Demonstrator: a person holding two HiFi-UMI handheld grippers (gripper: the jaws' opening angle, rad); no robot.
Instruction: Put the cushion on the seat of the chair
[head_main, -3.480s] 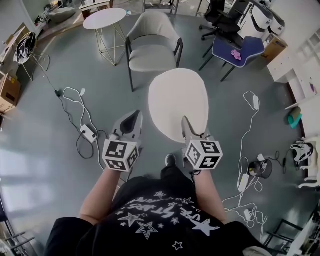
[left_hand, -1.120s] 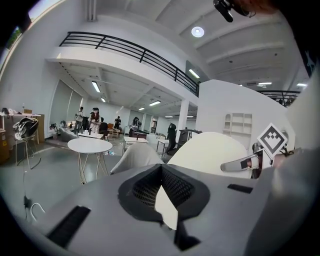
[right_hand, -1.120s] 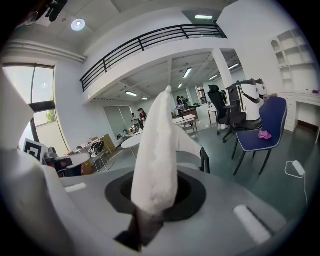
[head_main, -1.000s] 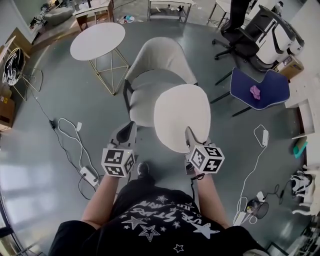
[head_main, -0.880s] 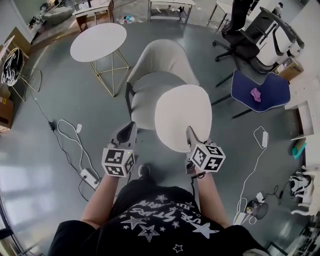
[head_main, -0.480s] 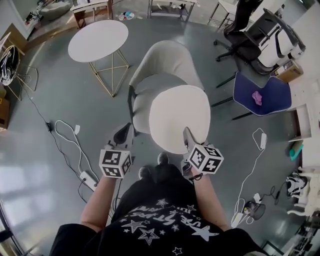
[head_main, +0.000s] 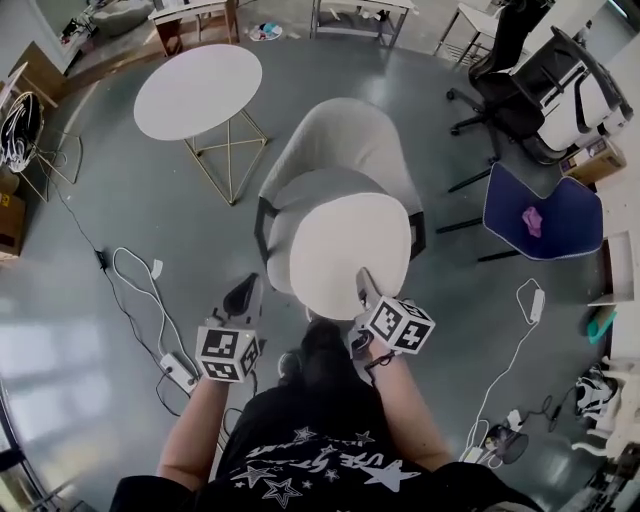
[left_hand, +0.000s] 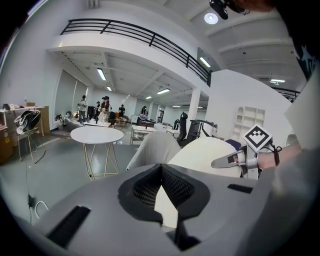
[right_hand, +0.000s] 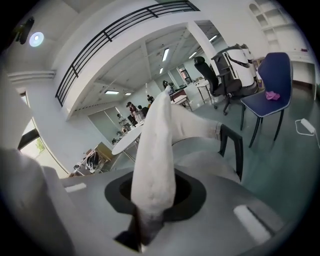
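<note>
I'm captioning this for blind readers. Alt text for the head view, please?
Seen from above, a person's right gripper holds a round cream cushion by its near edge over the seat of a beige chair. The left gripper is shut and empty to the cushion's left; a round white table stands beyond.

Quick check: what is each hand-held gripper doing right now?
Left hand-held gripper: closed, nothing between its jaws.
Right hand-held gripper: closed on the near edge of the cushion.
</note>
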